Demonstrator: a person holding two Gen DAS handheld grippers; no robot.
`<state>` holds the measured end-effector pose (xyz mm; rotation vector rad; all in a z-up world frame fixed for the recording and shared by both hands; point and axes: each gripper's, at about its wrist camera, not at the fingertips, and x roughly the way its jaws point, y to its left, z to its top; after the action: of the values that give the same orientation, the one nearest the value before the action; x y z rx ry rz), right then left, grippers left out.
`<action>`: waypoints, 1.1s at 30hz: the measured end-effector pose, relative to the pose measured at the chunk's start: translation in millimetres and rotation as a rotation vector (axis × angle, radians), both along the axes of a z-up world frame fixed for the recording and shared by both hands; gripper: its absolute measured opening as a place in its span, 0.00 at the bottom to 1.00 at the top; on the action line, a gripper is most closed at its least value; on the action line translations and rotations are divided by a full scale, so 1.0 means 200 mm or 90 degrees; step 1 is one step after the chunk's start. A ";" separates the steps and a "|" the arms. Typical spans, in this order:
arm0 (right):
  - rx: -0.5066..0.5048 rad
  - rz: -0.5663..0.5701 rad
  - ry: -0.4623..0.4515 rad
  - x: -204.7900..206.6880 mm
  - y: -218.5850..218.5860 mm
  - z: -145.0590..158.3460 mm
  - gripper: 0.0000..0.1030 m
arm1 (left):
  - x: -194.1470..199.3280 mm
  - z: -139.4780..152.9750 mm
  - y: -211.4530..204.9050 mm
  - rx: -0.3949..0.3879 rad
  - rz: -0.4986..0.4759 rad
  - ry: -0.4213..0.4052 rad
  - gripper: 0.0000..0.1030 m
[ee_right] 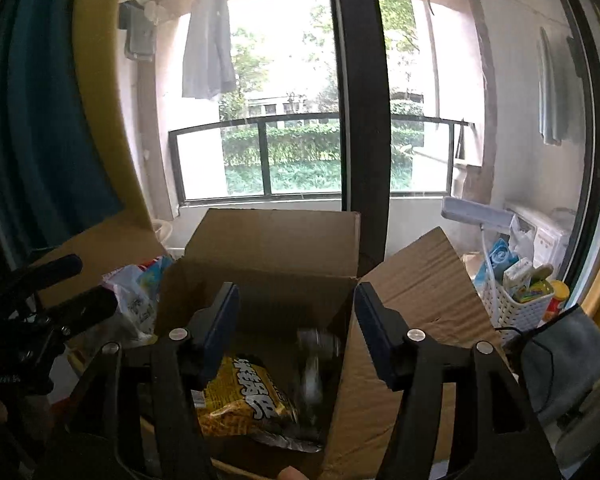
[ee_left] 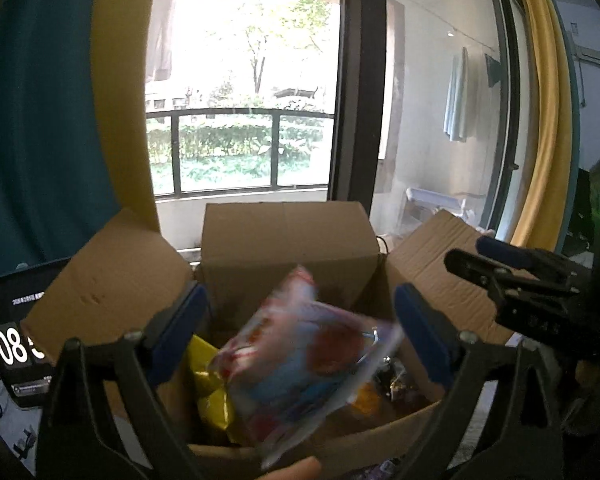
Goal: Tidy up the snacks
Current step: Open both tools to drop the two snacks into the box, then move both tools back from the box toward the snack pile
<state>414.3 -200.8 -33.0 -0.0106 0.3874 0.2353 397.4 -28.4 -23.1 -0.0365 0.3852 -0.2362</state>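
Observation:
An open cardboard box [ee_left: 284, 240] stands by the window. My left gripper [ee_left: 300, 332] is open above it. A blurred blue, red and white snack bag [ee_left: 300, 364] hangs loose between its fingers, over a yellow pack [ee_left: 212, 396] in the box. My right gripper [ee_right: 296, 328] is open over the box's [ee_right: 276, 248] right part, above a yellow snack bag with black lettering [ee_right: 240, 400] and a blurred silvery item [ee_right: 312, 364]. Each gripper shows in the other's view: the right one [ee_left: 500, 264] and the left one [ee_right: 60, 292].
A dark screen with a clock showing 08 [ee_left: 16, 336] sits left of the box. A white basket of cartons [ee_right: 516, 300] and a grey cloth [ee_right: 572, 360] are at the right. Glass doors and a dark frame [ee_right: 360, 120] stand behind the box.

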 end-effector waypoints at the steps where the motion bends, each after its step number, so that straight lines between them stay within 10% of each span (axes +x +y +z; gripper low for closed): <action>1: -0.005 0.002 -0.002 -0.02 0.00 0.00 0.61 | -0.01 0.01 0.01 -0.002 0.002 0.000 0.93; 33: 0.002 0.023 0.011 -0.71 0.01 0.04 0.61 | -0.74 0.08 0.15 -0.047 -0.034 -0.008 0.93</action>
<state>272.3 -198.0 -25.7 -0.0129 0.4038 0.2718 249.3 2.1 -7.8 -0.0976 0.3649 -0.3028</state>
